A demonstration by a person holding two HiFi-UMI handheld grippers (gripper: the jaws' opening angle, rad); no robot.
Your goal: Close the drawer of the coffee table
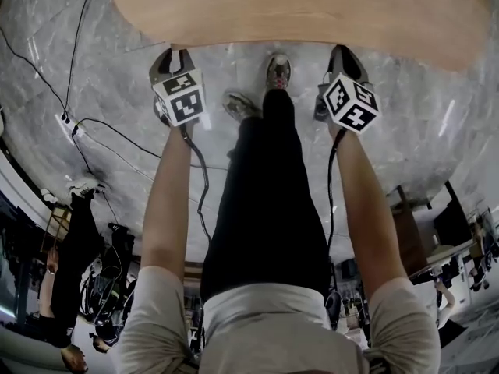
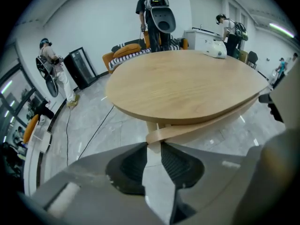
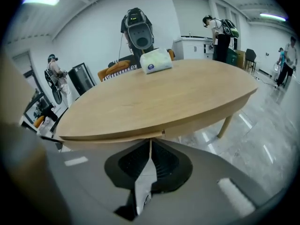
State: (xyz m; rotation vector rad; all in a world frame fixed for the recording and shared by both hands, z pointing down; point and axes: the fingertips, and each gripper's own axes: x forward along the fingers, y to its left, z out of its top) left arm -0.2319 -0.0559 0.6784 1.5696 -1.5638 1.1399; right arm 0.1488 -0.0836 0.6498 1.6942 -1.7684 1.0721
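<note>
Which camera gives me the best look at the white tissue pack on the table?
Right gripper view: the tissue pack sits near centre, unobstructed, on the tabletop. Left gripper view shows it small at the table's far edge. Head view misses it.

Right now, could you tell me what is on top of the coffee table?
Only a white tissue pack, near the far edge; the tabletop covers the inside of the drawer.
</note>
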